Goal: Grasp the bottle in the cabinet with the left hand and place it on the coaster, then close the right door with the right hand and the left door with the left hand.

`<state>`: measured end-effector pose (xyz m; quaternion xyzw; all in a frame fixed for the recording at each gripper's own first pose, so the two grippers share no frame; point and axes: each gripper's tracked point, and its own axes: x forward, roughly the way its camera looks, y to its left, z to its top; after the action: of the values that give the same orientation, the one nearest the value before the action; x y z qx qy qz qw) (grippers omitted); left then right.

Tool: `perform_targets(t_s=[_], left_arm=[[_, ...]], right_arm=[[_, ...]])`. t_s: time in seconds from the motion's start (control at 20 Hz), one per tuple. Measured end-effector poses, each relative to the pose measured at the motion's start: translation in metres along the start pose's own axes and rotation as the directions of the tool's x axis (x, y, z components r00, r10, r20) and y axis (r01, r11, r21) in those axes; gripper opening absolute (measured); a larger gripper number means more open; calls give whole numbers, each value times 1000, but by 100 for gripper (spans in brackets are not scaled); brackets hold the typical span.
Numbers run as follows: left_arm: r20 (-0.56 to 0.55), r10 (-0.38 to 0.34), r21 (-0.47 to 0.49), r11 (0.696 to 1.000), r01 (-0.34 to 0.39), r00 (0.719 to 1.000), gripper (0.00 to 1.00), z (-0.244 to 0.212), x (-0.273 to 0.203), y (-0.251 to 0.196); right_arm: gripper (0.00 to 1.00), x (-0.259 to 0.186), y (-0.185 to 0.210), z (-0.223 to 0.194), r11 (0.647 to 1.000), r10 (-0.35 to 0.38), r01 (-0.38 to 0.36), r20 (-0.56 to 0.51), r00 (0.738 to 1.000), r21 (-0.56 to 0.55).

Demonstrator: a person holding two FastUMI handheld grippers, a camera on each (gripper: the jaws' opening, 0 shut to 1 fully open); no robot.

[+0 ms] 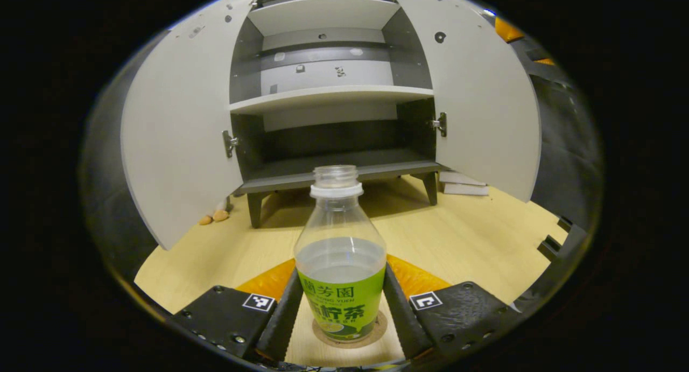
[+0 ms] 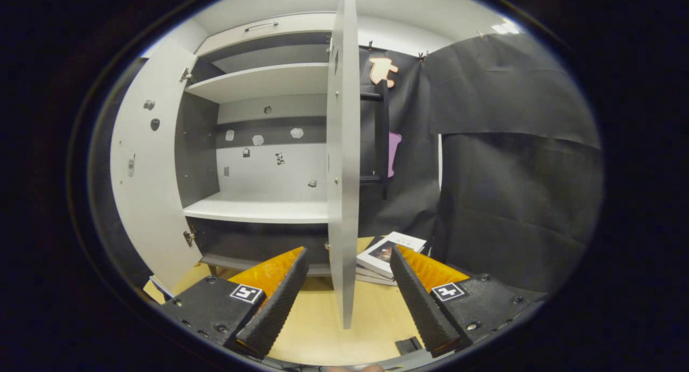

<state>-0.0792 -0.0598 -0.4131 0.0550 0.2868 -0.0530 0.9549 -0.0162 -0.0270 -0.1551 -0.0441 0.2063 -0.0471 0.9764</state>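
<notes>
A clear bottle [image 1: 341, 264] with a green label and no cap stands upright on a round cork coaster [image 1: 378, 331] on the wooden table. My left gripper [image 1: 342, 275] is shut on it, one finger pressing each side of the label. Behind it stands the grey cabinet [image 1: 334, 95] with its left door [image 1: 177, 135] and right door [image 1: 484, 108] both swung wide. In the right gripper view the right door [image 2: 343, 173] is seen edge-on, and my right gripper [image 2: 349, 252] is open with that edge between its fingers, untouched.
Stacked books [image 1: 463, 183] lie on the table beside the cabinet's right leg, also behind the door edge as books [image 2: 390, 251]. Two small tan objects [image 1: 214, 217] sit under the left door. The cabinet shelves [image 2: 258, 210] are bare. Black cloth [image 2: 511, 199] hangs to the right.
</notes>
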Motion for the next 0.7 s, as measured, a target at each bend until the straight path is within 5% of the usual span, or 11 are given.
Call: perform_targets(t_s=[0.1, 0.3, 0.45, 0.7], left_arm=[[-6, 11, -2, 1000, -11, 1000, 72, 0, -4, 4], [-19, 21, 16, 1000, -21, 1000, 81, 4, -14, 8], [-15, 33, 16, 999, -33, 999, 97, 12, -19, 12], [17, 35, 42, 998, -36, 999, 98, 35, -27, 13]], right_arm=[[100, 0, -2, 0, 1000, 6, -6, 4, 1000, 12], [99, -1, -10, 6, 1000, 7, -8, 29, 1000, 29], [99, -2, -18, 11, 999, 11, -13, 51, 999, 43], [96, -2, -35, 32, 998, 5, -12, 107, 994, 59]])
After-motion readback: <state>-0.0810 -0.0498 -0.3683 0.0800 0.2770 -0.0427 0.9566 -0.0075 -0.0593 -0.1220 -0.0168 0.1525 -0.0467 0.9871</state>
